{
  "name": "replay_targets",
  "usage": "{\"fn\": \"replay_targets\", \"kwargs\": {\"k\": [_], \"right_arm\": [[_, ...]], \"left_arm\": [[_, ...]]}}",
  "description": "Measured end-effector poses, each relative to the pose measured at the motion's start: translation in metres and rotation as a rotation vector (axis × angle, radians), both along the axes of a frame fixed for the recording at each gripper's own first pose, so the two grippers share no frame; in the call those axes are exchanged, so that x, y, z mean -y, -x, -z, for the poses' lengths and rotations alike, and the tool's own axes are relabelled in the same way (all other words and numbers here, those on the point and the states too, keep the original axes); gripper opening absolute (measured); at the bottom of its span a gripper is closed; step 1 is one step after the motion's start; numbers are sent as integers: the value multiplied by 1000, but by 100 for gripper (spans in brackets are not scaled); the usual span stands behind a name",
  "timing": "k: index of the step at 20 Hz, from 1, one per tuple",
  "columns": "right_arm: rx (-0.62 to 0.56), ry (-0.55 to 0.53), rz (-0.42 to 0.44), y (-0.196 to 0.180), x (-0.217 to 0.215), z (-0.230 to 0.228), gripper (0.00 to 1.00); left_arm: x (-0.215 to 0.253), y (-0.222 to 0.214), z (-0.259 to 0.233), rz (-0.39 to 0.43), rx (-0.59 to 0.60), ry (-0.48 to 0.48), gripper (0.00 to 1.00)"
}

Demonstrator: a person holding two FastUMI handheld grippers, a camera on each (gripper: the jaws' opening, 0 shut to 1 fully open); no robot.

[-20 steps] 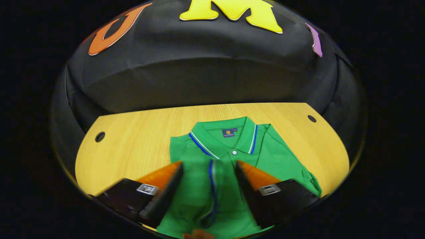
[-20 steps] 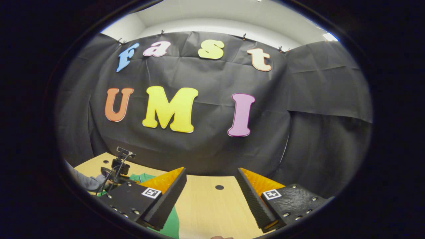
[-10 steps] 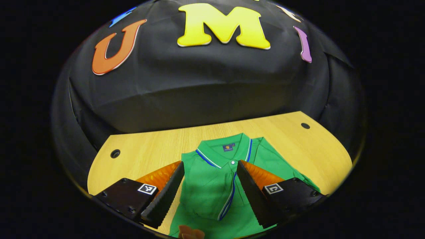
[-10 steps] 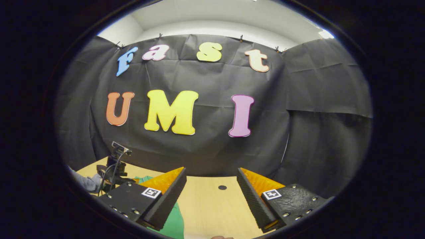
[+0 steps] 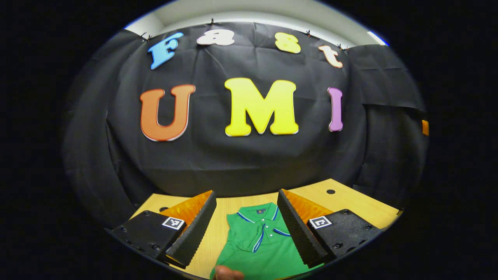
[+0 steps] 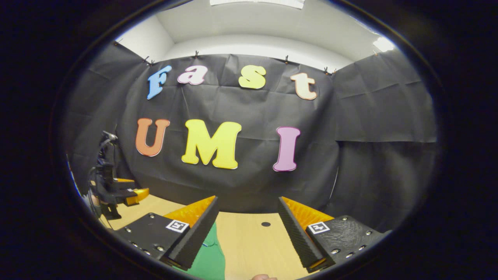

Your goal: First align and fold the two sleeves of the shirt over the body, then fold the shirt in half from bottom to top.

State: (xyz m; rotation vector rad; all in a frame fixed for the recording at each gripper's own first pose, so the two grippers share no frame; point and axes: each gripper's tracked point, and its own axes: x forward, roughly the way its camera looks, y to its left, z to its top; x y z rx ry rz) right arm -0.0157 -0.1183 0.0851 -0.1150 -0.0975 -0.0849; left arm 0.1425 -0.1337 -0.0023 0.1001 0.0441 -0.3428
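Your left claw [image 5: 246, 221] hangs open above the green polo shirt [image 5: 258, 249] on the wooden table [image 5: 350, 202], collar pointing away; your right claw [image 6: 247, 229], also open, sits right of it.

A: Surface condition?
B: Light wood-grain tabletop [image 5: 350, 202], also seen in the right gripper view [image 6: 249, 241]. A round dark hole [image 5: 330, 191] sits near its far edge; another [image 6: 265, 224] likewise.
A: Surroundings?
B: Black cloth wall [image 6: 373, 116], white ceiling [image 6: 256, 23] above.
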Motion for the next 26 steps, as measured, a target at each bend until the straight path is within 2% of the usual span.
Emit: {"fn": "replay_targets", "kwargs": {"k": [3, 4, 5, 6, 7, 8, 10, 11, 16, 19, 26], "right_arm": [[-5, -7, -26, 13, -15, 9, 95], [-9, -10, -32, 16, -19, 13, 97], [-14, -15, -44, 19, -24, 17, 95], [-22, -20, -53, 22, -29, 23, 95], [-33, -24, -61, 26, -32, 29, 95], [-46, -26, -67, 29, -34, 36, 97], [-79, -35, -74, 36, -37, 56, 95], [-106, -44, -75, 39, -37, 68, 97], [-266, -89, -92, 52, -47, 145, 95], [-364, -91, -104, 58, -57, 198, 96], [-679, -43, -93, 88, -61, 340, 96]], "left_arm": [[-17, 54, -49, -4, 109, 44, 100], [-18, 70, -55, 8, 111, 66, 96], [-21, 83, -56, 14, 109, 81, 100], [-25, 95, -57, 14, 105, 87, 100], [-32, 106, -53, 10, 96, 81, 96], [-41, 115, -44, -4, 78, 72, 100], [-56, 132, -17, -25, 16, 66, 96], [-64, 141, 1, -41, -33, 55, 100], [-99, 177, 83, -89, -220, -5, 100], [-118, 194, 132, -111, -306, -74, 100], [-141, 224, 238, -146, -541, -149, 100]]}}
